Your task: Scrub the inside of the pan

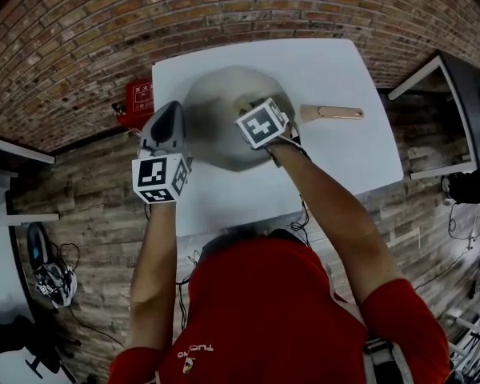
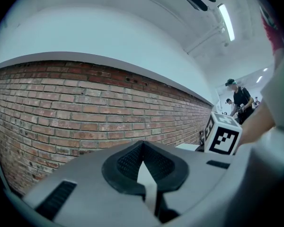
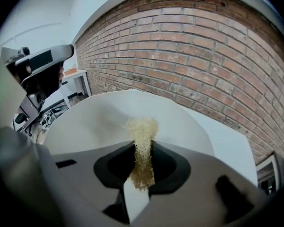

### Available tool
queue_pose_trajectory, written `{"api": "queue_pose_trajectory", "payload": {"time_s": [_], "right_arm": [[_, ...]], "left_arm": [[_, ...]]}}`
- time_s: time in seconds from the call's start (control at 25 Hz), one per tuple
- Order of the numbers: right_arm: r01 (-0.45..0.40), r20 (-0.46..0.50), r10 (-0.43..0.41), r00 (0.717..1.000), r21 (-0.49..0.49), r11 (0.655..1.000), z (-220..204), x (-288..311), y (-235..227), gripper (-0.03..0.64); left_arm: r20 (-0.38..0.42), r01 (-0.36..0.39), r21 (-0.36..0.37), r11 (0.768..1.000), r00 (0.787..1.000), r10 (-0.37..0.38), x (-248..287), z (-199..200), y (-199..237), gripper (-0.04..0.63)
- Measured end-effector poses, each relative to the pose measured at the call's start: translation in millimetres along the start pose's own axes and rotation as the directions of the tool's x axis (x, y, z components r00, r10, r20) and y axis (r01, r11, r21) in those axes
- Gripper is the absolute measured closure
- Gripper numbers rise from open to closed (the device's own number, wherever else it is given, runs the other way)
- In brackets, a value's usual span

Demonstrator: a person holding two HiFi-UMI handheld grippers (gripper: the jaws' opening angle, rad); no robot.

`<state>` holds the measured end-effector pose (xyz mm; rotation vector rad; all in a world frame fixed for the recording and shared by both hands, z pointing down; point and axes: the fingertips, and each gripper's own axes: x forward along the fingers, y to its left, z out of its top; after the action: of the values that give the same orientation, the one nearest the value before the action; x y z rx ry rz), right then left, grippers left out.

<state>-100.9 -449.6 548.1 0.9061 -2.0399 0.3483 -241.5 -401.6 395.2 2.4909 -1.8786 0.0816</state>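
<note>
A pale grey pan [image 1: 216, 114] lies on the white table [image 1: 336, 62], its brass-coloured handle [image 1: 336, 113] pointing right. My right gripper [image 1: 248, 106] is over the pan's bowl, shut on a straw-coloured fibre scrubber [image 3: 142, 131] that sticks out past the jaws toward the pan's inside [image 3: 90, 119]. My left gripper [image 1: 174, 114] stands at the pan's left rim, tilted up at the brick wall. Its pads [image 2: 128, 162] meet and nothing shows between them. Whether it touches the rim is hidden in the head view.
A red box [image 1: 138, 98] sits off the table's far left corner. Brick wall [image 2: 85, 108] runs close behind the table. Other tables stand at right [image 1: 456, 78] and left [image 1: 0, 182]. Cables and gear lie on the floor. People [image 2: 239, 98] stand far off.
</note>
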Motion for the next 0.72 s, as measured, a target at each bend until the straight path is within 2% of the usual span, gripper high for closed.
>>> {"api": "queue_pose_trajectory", "payload": {"time_s": [0.2,0.48,0.72], "right_arm": [[0.019,0.012,-0.019,1.000,-0.033,0.999,-5,-16,-8,0.529],[-0.081,0.070,0.089,0.994,-0.116,0.990,21,-25,54,0.529],[-0.141,0.053,0.154,0.987,-0.191,0.971,21,-23,93,0.529]], "left_arm": [[0.007,-0.007,-0.010,1.000,1.000,0.007,-3,0,-4,0.581],[0.008,-0.026,-0.017,1.000,1.000,0.026,-8,0,-5,0.581],[0.012,-0.040,-0.016,0.999,0.999,0.041,-10,2,-5,0.581]]}}
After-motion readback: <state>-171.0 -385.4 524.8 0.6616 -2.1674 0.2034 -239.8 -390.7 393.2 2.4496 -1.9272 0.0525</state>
